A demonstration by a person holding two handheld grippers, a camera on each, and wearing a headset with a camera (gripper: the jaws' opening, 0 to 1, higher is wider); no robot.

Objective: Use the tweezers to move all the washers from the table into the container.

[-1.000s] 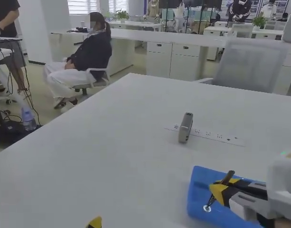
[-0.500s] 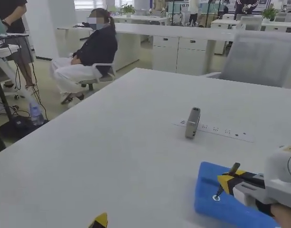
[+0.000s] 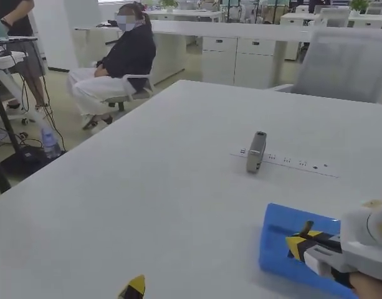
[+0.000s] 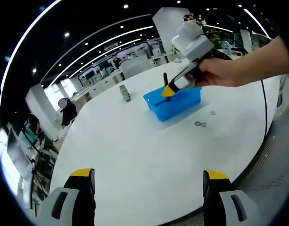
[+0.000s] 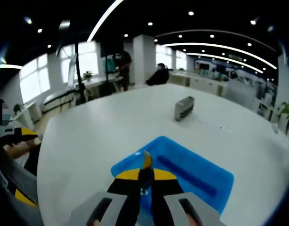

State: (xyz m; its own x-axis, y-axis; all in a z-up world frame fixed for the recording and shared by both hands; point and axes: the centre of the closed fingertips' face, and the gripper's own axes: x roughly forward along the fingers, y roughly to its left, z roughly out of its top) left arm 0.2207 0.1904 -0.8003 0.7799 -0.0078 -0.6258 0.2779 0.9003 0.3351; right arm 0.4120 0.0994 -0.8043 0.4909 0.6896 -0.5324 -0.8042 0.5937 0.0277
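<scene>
Here, the small marks on the socket strip set into the white table are too tiny to read. A grey block stands at one end of the strip. The blue container sits on the table, and the part of its floor in sight is plain blue. The right gripper, jaws pressed together on the tweezers, holds them above the container. A few washers lie on the table just beside the container. The left gripper hovers over the table with its jaws wide apart.
</scene>
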